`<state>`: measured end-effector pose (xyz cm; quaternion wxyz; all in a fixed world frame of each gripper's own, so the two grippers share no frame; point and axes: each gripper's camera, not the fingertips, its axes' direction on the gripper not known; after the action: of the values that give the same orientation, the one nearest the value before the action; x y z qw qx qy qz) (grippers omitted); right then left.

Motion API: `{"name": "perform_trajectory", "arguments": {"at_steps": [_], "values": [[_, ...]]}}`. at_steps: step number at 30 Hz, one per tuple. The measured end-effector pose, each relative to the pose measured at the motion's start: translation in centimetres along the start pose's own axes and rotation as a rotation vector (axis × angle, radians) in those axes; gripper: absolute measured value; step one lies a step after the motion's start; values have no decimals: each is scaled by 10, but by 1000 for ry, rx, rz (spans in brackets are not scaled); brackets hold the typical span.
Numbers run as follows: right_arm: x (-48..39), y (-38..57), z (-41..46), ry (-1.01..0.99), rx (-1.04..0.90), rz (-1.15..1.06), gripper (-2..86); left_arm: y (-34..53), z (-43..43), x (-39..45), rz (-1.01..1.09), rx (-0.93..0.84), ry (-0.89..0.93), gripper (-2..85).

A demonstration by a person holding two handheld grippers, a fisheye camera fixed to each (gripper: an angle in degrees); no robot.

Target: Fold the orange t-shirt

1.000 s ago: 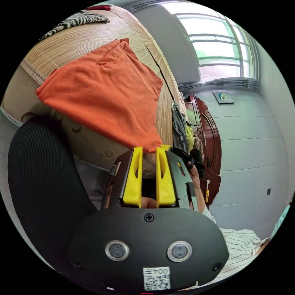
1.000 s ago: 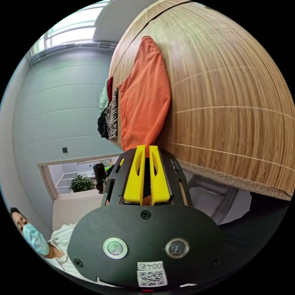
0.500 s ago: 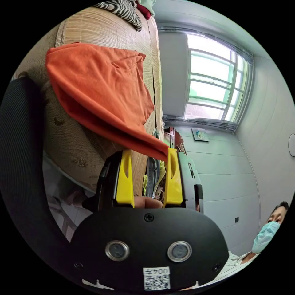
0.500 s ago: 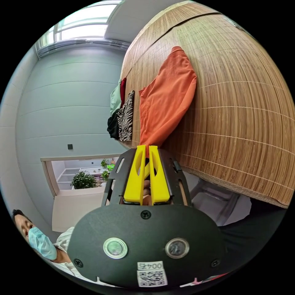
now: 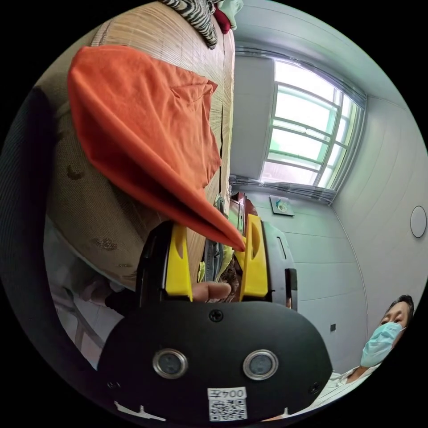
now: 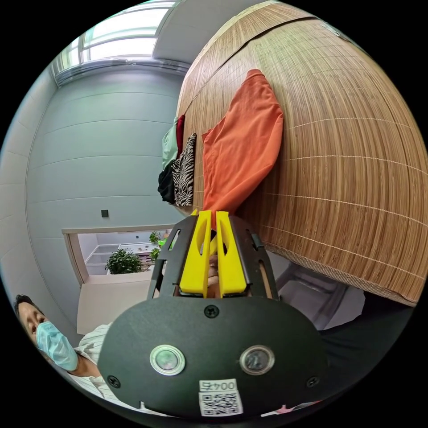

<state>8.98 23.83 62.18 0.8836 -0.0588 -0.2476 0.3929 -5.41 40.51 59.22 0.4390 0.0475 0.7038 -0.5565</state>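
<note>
The orange t-shirt (image 5: pixel 147 133) lies partly folded on a woven bamboo mat (image 6: pixel 339 147), with one corner drawn off the mat's edge to the right gripper (image 6: pixel 213 218), whose yellow jaws are pressed narrowly together on the cloth. In the left gripper view another corner tapers down to the left gripper (image 5: pixel 214 236), whose jaws stand wide apart, the tip of the cloth just touching the inner face of one jaw. Beyond the shirt, a zebra-striped garment (image 6: pixel 183 171) sits in a small pile of clothes near the mat's far edge.
</note>
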Motion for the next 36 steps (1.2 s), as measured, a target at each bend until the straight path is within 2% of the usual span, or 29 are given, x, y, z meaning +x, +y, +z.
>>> {"name": "perform_trajectory", "arguments": {"at_steps": [4, 9, 11, 16, 19, 26, 36], "values": [[4, 3, -2, 2, -5, -1, 29, -4, 2, -1, -37, 32, -13, 180], [20, 12, -3, -30, 11, -12, 33, -20, 8, 13, -19, -1, -146, 53], [30, 14, -6, -54, 23, -21, 45, -22, 8, 29, 20, -23, -168, 48], [74, 1, -9, -149, 78, 60, 147, -36, -1, 64, 27, -76, -130, 44], [88, -16, -1, -212, 86, 94, 169, -49, -9, 78, 24, -116, -112, 43], [86, -66, 20, -249, 93, 100, 180, -64, -32, 95, 6, -155, -84, 42], [73, -145, 45, -230, 94, 63, 151, -75, -59, 109, 27, -225, -89, 42]]}}
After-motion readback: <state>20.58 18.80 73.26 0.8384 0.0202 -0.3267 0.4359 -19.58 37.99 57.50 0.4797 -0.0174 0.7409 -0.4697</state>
